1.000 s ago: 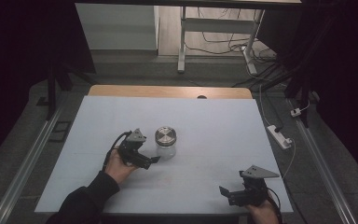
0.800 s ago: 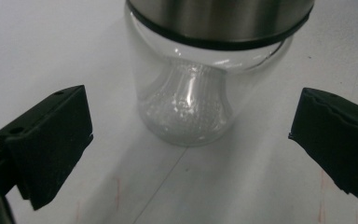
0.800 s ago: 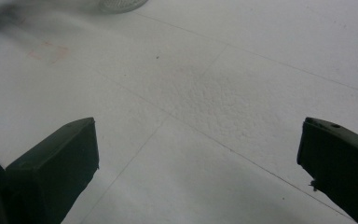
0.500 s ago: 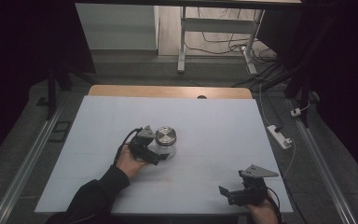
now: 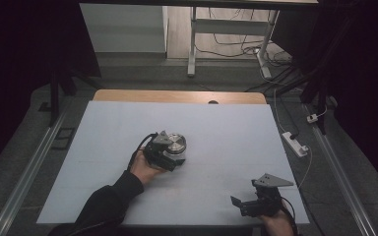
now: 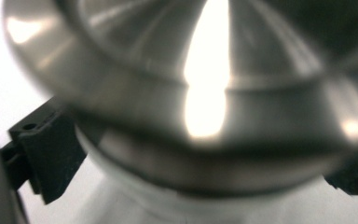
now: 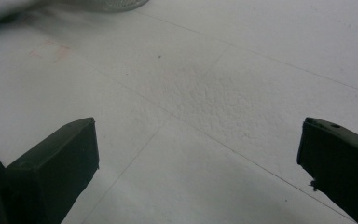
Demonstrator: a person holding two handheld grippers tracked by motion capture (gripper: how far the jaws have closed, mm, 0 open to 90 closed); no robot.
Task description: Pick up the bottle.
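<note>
While the left gripper's (image 5: 170,158) fingers straddle the jar (image 6: 205,116), the right gripper's (image 7: 200,172) fingers gape wide, empty.

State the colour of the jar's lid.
Shiny silver metal; the lid shows best in the left gripper view, and it also shows in the high view.

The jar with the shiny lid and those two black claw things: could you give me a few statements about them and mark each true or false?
1. The jar stands upright on the white table. True.
2. The left gripper has its jaws either side of the jar. True.
3. The right gripper holds the jar. False: it sits apart near the table's front edge, jaws wide open and empty.
4. The jar's metal lid lies beside it. False: it is on the jar.
</note>
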